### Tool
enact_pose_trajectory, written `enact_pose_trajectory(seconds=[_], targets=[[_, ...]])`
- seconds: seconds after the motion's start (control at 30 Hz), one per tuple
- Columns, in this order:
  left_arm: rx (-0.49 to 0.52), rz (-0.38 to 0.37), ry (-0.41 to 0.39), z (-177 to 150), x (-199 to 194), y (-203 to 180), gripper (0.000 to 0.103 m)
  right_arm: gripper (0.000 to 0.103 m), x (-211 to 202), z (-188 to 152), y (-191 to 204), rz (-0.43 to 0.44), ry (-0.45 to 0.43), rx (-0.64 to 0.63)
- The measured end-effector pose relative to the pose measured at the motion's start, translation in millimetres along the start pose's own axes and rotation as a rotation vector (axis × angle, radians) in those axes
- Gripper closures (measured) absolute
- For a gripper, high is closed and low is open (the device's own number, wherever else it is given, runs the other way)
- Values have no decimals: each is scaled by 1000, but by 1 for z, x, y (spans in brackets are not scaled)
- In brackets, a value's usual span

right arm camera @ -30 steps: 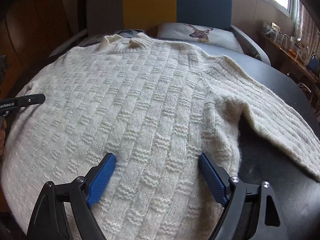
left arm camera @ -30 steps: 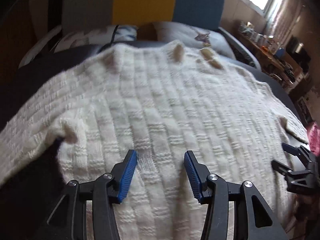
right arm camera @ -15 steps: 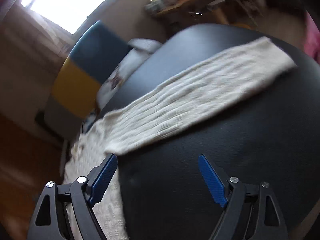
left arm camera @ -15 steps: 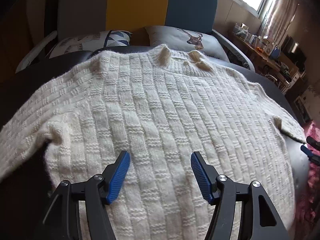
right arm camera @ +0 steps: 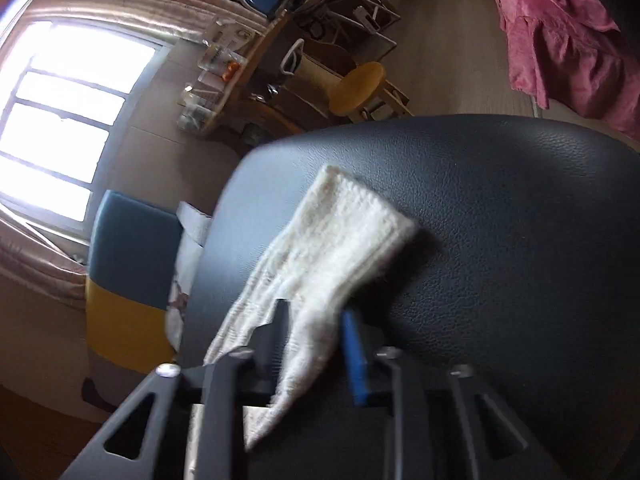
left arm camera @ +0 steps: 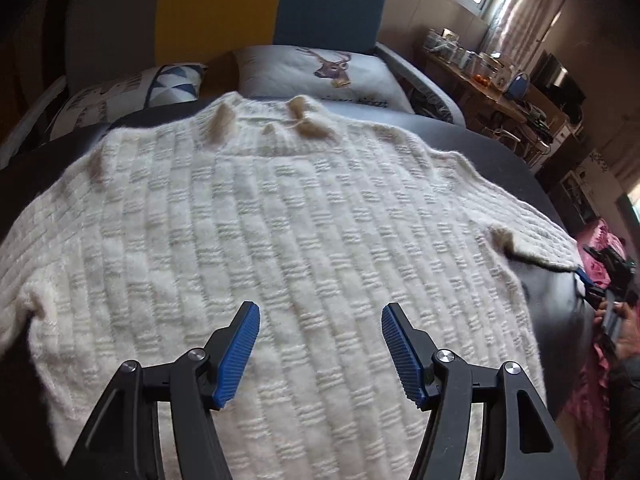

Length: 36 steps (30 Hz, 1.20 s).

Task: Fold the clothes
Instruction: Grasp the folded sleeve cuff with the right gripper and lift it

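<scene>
Cream basket-knit sweater [left arm camera: 304, 248] on black leatherette, left claw [left arm camera: 320, 354] spread, right claw [right arm camera: 316, 344] pinching ribbed cuff [right arm camera: 352, 220]

The sweater [left arm camera: 304, 248] runs off the frame's bottom edge, and the right gripper [right arm camera: 316, 344] is motion-blurred

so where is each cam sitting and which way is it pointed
Left wrist: sits on the left gripper, jaws open, looking forward over the spread cream sweater toward the deer pillow; the person's hand shows at the right edge.
Right wrist: sits on the right gripper, rolled sideways, facing the window and stool; jaws shut on the sleeve cuff.
Shared: the sweater, the dark padded surface, the pink cloth.
</scene>
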<state>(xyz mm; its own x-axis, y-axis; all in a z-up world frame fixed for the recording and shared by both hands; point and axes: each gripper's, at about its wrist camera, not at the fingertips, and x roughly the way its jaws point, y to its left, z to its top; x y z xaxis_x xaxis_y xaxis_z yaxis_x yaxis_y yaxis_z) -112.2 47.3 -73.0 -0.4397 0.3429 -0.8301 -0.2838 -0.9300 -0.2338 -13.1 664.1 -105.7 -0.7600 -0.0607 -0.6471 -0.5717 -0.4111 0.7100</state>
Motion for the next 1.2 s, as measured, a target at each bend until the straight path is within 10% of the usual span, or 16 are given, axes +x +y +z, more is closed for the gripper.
enact_pose_trajectory(seconds=[0.2, 0.7, 1.0, 1.1, 1.2], targets=[[131, -50, 95, 32, 55, -66, 36, 96, 21, 7, 29, -101, 21, -176], [214, 31, 172, 50, 80, -88, 32, 96, 37, -53, 131, 272, 231, -425], [-45, -190, 179, 92, 71, -31, 22, 96, 81, -159, 181, 162, 355, -703], [-152, -291, 216, 107, 79, -26, 46, 96, 96, -192, 193, 109, 385, -792], [-207, -355, 257, 119, 91, -32, 46, 96, 92, -203, 197, 102, 367, -839]])
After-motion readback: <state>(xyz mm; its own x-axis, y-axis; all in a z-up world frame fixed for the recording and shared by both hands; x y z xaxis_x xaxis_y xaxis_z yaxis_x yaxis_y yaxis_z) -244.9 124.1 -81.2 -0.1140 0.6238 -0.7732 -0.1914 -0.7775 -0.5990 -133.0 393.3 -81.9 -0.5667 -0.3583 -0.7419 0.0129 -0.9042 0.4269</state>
